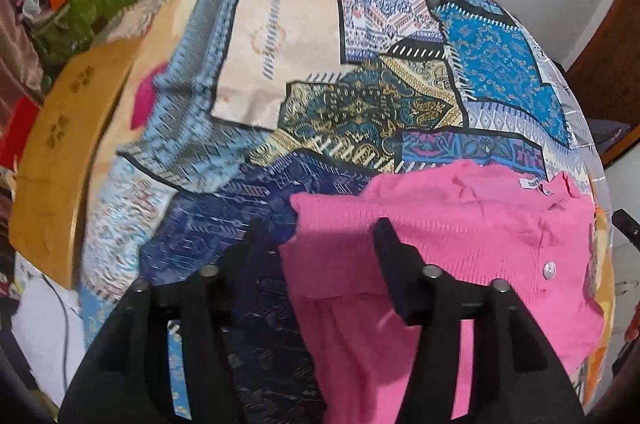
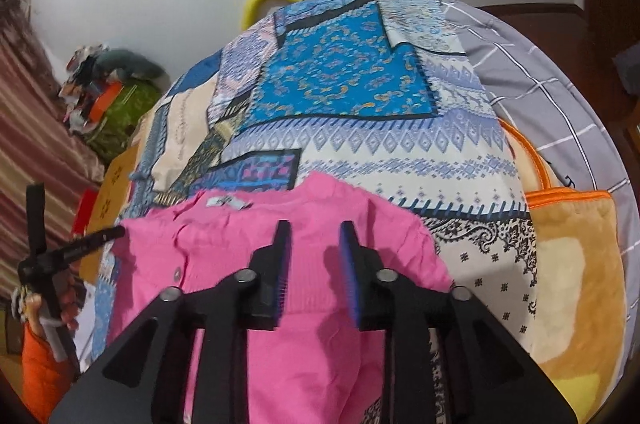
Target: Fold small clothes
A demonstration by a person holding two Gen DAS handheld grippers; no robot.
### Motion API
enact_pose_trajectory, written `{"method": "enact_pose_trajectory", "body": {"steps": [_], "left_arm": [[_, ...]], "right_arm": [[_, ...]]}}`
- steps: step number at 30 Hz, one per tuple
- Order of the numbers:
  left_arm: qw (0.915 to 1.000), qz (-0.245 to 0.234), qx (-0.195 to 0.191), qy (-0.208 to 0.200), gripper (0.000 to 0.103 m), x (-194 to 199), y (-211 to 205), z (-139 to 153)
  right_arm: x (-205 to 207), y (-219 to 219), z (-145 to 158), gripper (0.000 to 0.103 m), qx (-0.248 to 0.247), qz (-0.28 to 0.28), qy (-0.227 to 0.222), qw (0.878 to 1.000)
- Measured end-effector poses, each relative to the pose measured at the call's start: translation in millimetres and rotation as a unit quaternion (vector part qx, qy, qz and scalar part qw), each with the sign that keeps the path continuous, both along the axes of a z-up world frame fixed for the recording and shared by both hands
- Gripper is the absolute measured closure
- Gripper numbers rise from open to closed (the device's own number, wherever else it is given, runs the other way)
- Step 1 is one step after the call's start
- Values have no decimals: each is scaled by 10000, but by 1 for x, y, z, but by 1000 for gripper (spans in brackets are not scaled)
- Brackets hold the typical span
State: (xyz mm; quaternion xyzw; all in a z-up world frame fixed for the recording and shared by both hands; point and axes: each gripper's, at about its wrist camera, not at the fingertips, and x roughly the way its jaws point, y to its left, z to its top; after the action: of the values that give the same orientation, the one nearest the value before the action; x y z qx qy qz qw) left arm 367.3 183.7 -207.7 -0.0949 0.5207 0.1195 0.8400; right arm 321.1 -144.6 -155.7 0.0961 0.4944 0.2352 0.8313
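Where pink cardigan [image 1: 460, 224] lies flat on patchwork bedspread [image 1: 360, 84], both grippers hang above it. Left gripper [image 1: 320, 236]: jaws spread wide, straddling garment's left edge, nothing pinched. Right gripper [image 2: 314, 244]: jaws parted narrowly over pink knit, pads clear of fabric, nothing clasped. White neck label [image 2: 226, 202] at far edge; button [image 1: 549, 269] beside placket. Orange-trimmed blanket [image 2: 568, 224] lies right of garment.

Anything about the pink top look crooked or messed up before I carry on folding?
Nothing is damaged. The pink top lies on the patchwork bedspread slightly rumpled, its neck label exposed at the far edge. Both hand-held grippers, left and right, are open above it.
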Motion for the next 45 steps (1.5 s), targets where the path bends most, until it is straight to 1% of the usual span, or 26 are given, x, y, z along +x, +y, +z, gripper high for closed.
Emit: {"method": "enact_pose_trajectory", "body": {"steps": [2, 4, 6, 9, 13, 16, 19, 20, 22, 23, 25, 26, 29, 33, 36, 39, 42, 45], "left_arm": [[9999, -118, 93, -36, 38, -6, -2, 9], [9997, -205, 120, -61, 31, -11, -4, 13], [9994, -306, 123, -60, 28, -18, -7, 16], [9988, -474, 69, 43, 26, -26, -15, 13], [9968, -724, 14, 330, 26, -32, -33, -4], [9939, -967, 29, 538, 26, -31, -48, -20], [9913, -1113, 232, 666, 26, -23, -59, -33], [9915, -1107, 277, 617, 25, -19, -60, -35], [9929, -1037, 243, 540, 20, -11, -59, -34], [9933, -1007, 199, 522, 20, -7, -57, -34], [9944, -933, 99, 482, 20, 4, -54, -33], [9953, -857, 79, 443, 20, 11, -51, -33], [9964, -752, 34, 396, 20, 30, -49, -33], [9985, -455, -144, 274, 20, 52, -42, -32], [9993, -259, -164, 231, 20, 64, -34, -30], [9995, -11, -239, 208, 20, 71, -21, -28], [9986, 239, -475, 70, 20, 72, -4, -19], [9979, 418, -491, -62, 20, 68, 10, -6]], "right_arm": [[-4, 9, -1, 71, -138, 236, 5, 9996], [-14, 21, -2, 62, -326, 518, -15, 9981], [-27, 33, -4, 61, -516, 841, -43, 9951], [-40, 46, -14, 60, -579, 1172, 88, 9914], [-46, 58, -33, 60, -739, 1319, 300, 9880], [-44, 65, -48, 60, -772, 1322, 489, 9870], [-39, 70, -52, 60, -832, 1300, 436, 9871], [-36, 73, -51, 60, -838, 1292, 389, 9873], [-30, 77, -47, 60, -785, 1260, 328, 9884], [-26, 79, -47, 60, -765, 1250, 315, 9887], [-19, 84, -46, 54, -728, 1261, 270, 9890], [-15, 87, -44, 53, -725, 1258, 176, 9892], [-3, 96, -43, 52, -853, 1199, 44, 9891], [14, 99, -40, 52, -829, 1092, -4, 9906], [29, 96, -36, 52, -821, 914, -89, 9924], [41, 90, -32, 52, -723, 690, -68, 9950], [50, 78, -22, 52, -487, 429, -73, 9979], [57, 66, -8, 52, -323, 222, -133, 9991]]}}
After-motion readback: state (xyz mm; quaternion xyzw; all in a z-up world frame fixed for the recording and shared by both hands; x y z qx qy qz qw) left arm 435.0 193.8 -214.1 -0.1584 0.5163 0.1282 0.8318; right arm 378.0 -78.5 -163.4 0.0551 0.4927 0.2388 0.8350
